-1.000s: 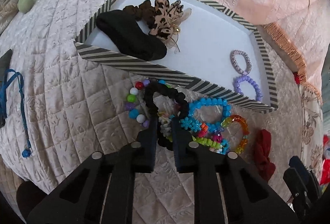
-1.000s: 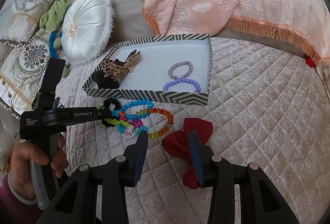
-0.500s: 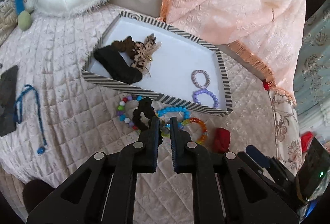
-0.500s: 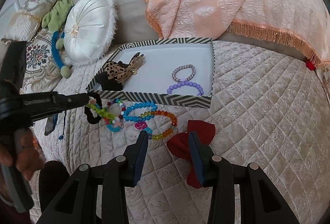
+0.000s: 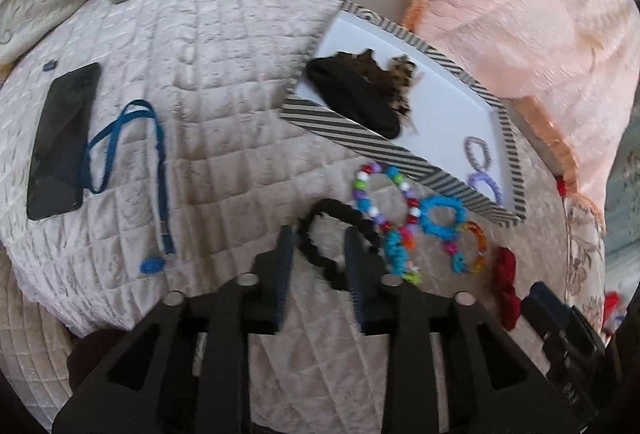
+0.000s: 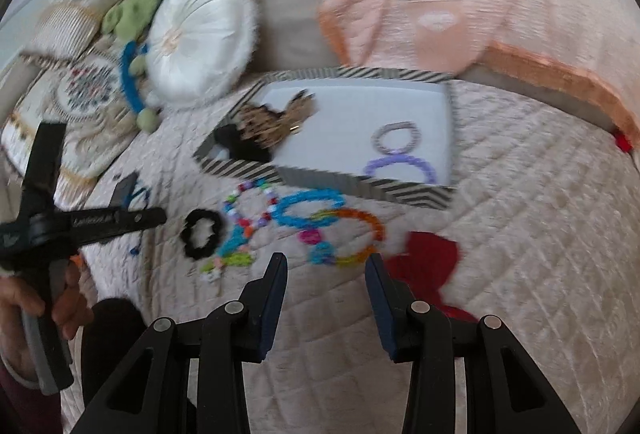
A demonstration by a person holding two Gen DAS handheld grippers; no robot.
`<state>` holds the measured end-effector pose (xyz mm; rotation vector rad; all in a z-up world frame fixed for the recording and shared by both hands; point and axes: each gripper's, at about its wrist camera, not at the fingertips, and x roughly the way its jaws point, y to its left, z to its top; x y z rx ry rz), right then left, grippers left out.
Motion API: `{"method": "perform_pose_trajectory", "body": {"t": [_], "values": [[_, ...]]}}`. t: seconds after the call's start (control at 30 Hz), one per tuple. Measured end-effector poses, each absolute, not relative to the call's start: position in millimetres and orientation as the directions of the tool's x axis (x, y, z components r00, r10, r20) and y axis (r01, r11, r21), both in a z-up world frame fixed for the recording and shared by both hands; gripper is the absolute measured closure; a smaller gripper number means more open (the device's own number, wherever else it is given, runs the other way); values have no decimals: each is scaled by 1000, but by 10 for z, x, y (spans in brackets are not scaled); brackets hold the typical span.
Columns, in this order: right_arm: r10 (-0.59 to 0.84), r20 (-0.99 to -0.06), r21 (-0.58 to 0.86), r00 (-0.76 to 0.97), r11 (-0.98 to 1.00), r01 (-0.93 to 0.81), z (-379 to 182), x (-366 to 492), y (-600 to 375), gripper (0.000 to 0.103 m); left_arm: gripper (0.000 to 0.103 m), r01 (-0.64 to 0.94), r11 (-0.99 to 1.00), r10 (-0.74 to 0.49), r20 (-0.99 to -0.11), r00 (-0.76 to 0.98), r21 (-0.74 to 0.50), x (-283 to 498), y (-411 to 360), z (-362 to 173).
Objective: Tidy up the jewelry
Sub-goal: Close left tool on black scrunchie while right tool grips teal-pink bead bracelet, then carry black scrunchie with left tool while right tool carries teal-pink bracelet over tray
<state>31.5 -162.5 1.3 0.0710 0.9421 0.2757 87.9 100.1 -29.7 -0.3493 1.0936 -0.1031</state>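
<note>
Red bow partly hidden behind right tongs.

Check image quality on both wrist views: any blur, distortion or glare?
Left wrist view: motion blur smears the striped tray and beaded bracelets; fisheye bows the quilt; the left gripper, jaws opening, is soft-edged. Right wrist view: blur is heavier toward the edges, the peach blanket is washed out, and the right gripper stays fairly sharp. No hard glare in either.

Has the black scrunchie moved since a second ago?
Yes. The black scrunchie has been dragged left, away from the striped box and clear of the bead bracelets. It lies on the quilt; the left gripper beside it is opening.
</note>
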Motion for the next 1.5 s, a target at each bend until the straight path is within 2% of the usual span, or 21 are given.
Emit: {"method": "perform_pose_trajectory", "body": {"t": [0.07, 0.1, 0.27, 0.4, 0.43, 0.47, 0.53, 0.6, 0.7, 1.07, 1.5], "values": [[305, -798, 208, 520, 949, -238, -86, 402, -1448, 64, 55, -97, 942, -244, -856, 456, -320, 929, 1011, -359], [319, -804, 220, 502, 944, -248, -142, 451, -1376, 64, 54, -100, 945, -237, -863, 445, -311, 960, 1005, -415], [333, -831, 226, 446, 934, -277, -394, 674, -1085, 64, 54, -111, 966, -172, -897, 408, -235, 1110, 935, -655], [358, -837, 264, 413, 926, -268, -529, 846, -986, 64, 54, -103, 967, -170, -894, 415, -231, 1169, 880, -749], [375, -834, 283, 404, 920, -270, -565, 893, -953, 64, 56, -95, 969, -170, -891, 421, -229, 1182, 861, -761], [390, -832, 299, 395, 914, -273, -607, 939, -917, 64, 72, -91, 970, -166, -891, 422, -224, 1190, 853, -769], [406, -831, 317, 380, 907, -276, -704, 995, -873, 66, 88, -80, 976, -151, -894, 421, -203, 1216, 850, -787], [400, -834, 309, 380, 909, -278, -759, 998, -863, 78, 94, -77, 969, -181, -890, 419, -234, 1205, 906, -772], [437, -808, 348, 396, 895, -278, -691, 917, -952, 91, 95, -80, 962, -202, -881, 428, -260, 1175, 970, -703], [505, -689, 392, 520, 863, -320, 84, 527, -1287, 91, 96, -21, 948, -266, -828, 493, -316, 972, 883, -208], [473, -612, 367, 634, 880, -303, 670, 432, -1715, 91, 97, 57, 948, -289, -778, 558, -312, 907, 600, 319]]}}
